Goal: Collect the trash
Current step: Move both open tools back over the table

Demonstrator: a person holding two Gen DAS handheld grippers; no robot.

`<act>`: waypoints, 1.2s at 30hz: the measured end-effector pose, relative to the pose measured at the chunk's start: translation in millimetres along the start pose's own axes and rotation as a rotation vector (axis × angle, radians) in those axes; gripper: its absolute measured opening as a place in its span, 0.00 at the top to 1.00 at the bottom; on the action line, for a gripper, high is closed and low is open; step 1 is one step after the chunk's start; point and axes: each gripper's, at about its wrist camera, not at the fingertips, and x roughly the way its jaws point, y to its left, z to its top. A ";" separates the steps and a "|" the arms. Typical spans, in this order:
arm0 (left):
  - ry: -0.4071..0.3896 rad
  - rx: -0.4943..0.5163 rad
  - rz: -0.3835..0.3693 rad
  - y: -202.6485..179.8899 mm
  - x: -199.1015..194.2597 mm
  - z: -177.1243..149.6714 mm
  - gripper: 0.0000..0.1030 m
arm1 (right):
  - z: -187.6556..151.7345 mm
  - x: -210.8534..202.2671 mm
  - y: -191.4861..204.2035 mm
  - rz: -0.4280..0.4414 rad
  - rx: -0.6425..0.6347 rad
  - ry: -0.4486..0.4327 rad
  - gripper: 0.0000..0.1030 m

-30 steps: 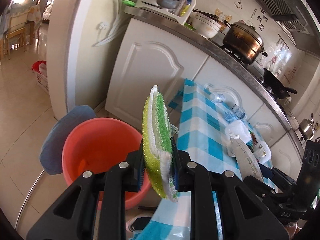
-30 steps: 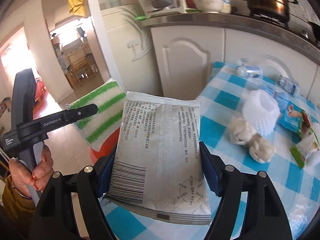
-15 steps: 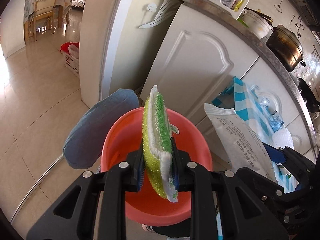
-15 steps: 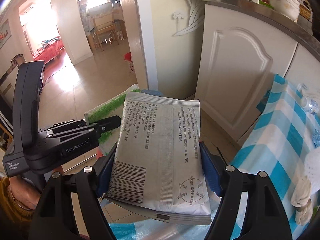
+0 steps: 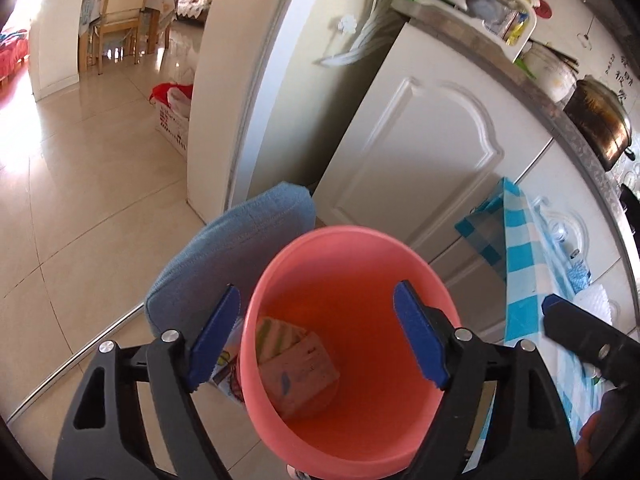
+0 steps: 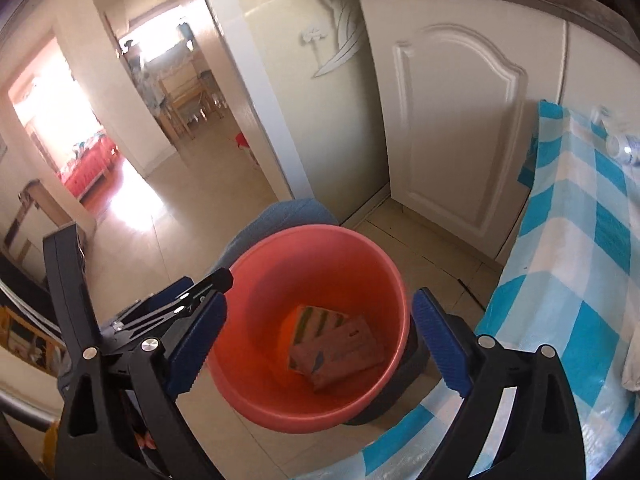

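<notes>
Below both grippers, on the tiled floor: round salmon-red plastic bucket (image 5: 348,360), serving as the trash bin, beside a blue padded cushion (image 5: 240,256).

Contents, lying flat at the bottom:
- green-and-white striped sponge pad (image 6: 316,320); judged soft, light, compressible; best pinched across its thin edge.
- flat printed paper-foil sachet (image 6: 344,354), overlapping the sponge; judged light, thin, slippery; best taken by one edge.

Left gripper (image 5: 316,336): spread wide above the bucket mouth, nothing between its blue pads. Right gripper (image 6: 320,344): likewise released and bare.

Blue-and-white checked cloth over the bench (image 6: 580,240) at right carries a small clear plastic bottle (image 6: 622,148), judged light, smooth and prone to rolling; grasp across its body.
</notes>
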 end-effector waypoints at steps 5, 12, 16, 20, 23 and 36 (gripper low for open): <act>-0.124 -0.007 -0.061 -7.0 -33.1 -1.9 0.17 | -7.7 -49.4 -27.4 0.073 0.118 -0.161 0.10; -0.176 0.104 -0.135 -48.5 -69.9 -9.2 0.13 | -47.0 -124.6 -70.4 0.107 0.183 -0.448 0.05; -0.122 0.231 -0.117 -85.6 -80.3 -19.7 0.13 | -63.2 -154.2 -87.8 0.122 0.176 -0.535 0.05; -0.068 0.322 -0.124 -119.1 -84.7 -30.3 0.13 | -75.1 -181.4 -107.6 0.137 0.162 -0.591 0.04; -0.046 0.345 -0.134 -139.1 -86.5 -36.9 0.13 | -87.5 -203.2 -126.1 0.157 0.184 -0.633 0.04; 0.027 0.479 -0.242 -233.1 -98.9 -73.3 0.13 | -134.5 -262.8 -229.6 0.118 0.398 -0.743 0.04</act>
